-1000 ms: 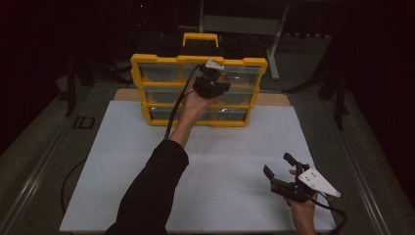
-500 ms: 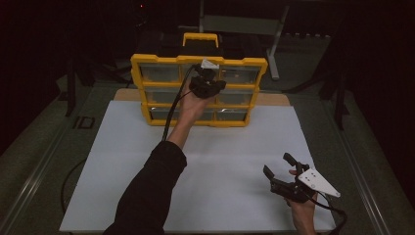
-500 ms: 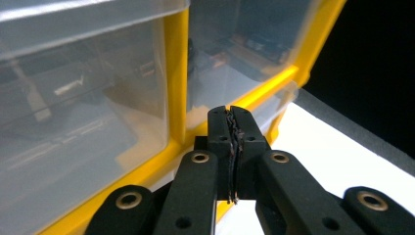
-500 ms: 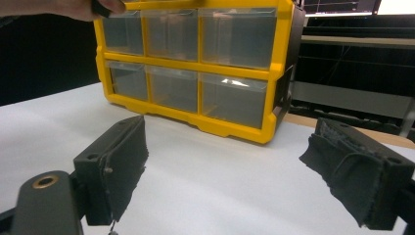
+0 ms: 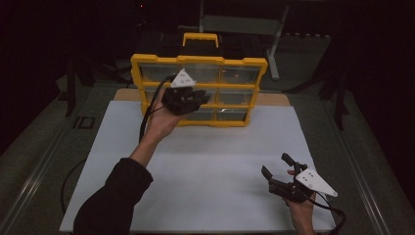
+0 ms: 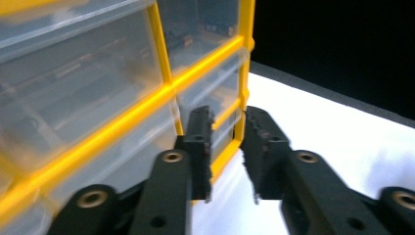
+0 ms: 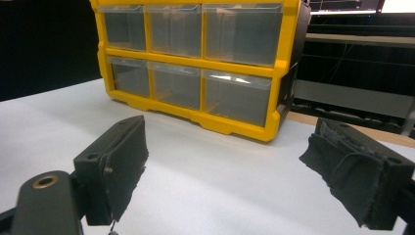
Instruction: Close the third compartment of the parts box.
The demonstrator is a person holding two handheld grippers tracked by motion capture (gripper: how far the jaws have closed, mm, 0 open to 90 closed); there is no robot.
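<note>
High view: a yellow plastic organiser cabinet with clear drawers (image 5: 199, 90) stands upright at the far edge of the white-covered counter (image 5: 205, 166), its drawer fronts turned toward the person so each can be reached head-on. The left tongs (image 5: 192, 100) hang in front of the cabinet's middle row, angled at the drawers. In the left gripper view their jaws stand a narrow gap apart, having just been opening, with nothing between them; the drawer fronts (image 6: 98, 98) lie just beyond and beside the tips, all looking pushed in, which suggests a drawer let go or about to be taken. The right tongs (image 5: 281, 174) wait well apart from the cabinet near the counter's near right corner, jaws spread wide and empty, seemingly parked clear of the working arm.
</note>
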